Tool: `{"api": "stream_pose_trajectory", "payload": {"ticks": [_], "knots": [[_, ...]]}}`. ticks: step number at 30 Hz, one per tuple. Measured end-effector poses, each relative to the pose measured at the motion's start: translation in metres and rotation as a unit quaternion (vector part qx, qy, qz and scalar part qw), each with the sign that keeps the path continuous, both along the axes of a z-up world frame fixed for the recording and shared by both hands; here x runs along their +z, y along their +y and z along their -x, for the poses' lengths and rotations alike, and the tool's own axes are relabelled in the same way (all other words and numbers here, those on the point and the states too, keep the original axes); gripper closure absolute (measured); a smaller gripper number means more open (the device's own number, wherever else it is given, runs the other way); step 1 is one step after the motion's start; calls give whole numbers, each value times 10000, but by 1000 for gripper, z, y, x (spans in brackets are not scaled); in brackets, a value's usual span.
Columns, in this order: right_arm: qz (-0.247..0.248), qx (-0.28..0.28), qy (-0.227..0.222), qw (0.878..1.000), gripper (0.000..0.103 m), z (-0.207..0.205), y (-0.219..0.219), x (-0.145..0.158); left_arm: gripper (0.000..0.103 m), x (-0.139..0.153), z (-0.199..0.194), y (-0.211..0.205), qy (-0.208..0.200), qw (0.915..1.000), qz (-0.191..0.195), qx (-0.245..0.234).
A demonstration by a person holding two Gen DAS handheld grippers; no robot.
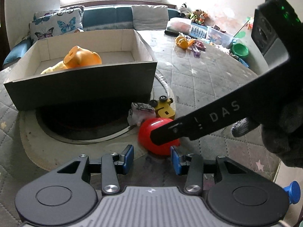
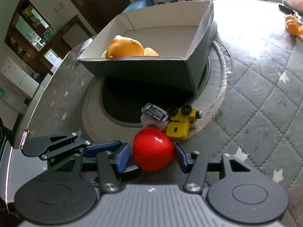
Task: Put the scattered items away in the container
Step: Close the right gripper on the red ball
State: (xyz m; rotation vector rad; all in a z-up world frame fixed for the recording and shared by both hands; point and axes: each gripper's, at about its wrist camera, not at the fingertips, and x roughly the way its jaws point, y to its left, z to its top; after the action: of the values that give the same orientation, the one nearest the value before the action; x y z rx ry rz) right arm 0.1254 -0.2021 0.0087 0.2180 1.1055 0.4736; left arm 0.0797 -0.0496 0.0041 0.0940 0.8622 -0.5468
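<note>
A grey cardboard box [image 1: 81, 87] [image 2: 151, 70] with a white inside stands on the quilted mat and holds an orange toy [image 1: 81, 57] [image 2: 125, 47]. In front of it lie a red ball [image 1: 149, 130] [image 2: 152, 149], a yellow toy vehicle [image 1: 164, 107] [image 2: 180, 124] and a small white-and-black toy [image 1: 141, 111] [image 2: 154, 113]. My right gripper [image 2: 152, 156] is open with the red ball between its blue pads, touching or nearly so. My left gripper [image 1: 152, 156] is open and empty just before the ball. The right gripper's black body [image 1: 217, 119] crosses over the ball in the left wrist view.
A round black pad with a pale rim [image 1: 79, 126] [image 2: 121, 104] lies under the box. More toys [image 1: 187, 43] and plastic bins [image 1: 217, 34] sit at the far right of the mat. A green bowl [image 1: 240, 50] and butterfly cushions [image 1: 56, 23] lie beyond.
</note>
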Motion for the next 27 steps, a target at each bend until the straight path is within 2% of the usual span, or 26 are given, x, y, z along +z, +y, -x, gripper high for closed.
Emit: {"api": "stream_pose_trajectory", "payload": {"ticks": [2, 4, 10, 13, 27], "knots": [[32, 8, -24, 10000, 48, -2, 2, 0, 57, -1, -1, 0, 9, 10000, 29, 6], [49, 34, -58, 10000, 41, -2, 4, 0, 57, -2, -3, 1, 10, 10000, 78, 19], [411, 189, -305, 9985, 39, 2, 19, 1, 58, -2, -5, 2, -4, 9999, 146, 42], [464, 162, -326, 9983, 44, 2, 19, 2, 58, -2, -6, 2, -28, 9999, 148, 47], [-284, 212, 88, 9993, 46, -6, 1, -1, 56, 4, -11, 4, -176, 9994, 226, -210]]}}
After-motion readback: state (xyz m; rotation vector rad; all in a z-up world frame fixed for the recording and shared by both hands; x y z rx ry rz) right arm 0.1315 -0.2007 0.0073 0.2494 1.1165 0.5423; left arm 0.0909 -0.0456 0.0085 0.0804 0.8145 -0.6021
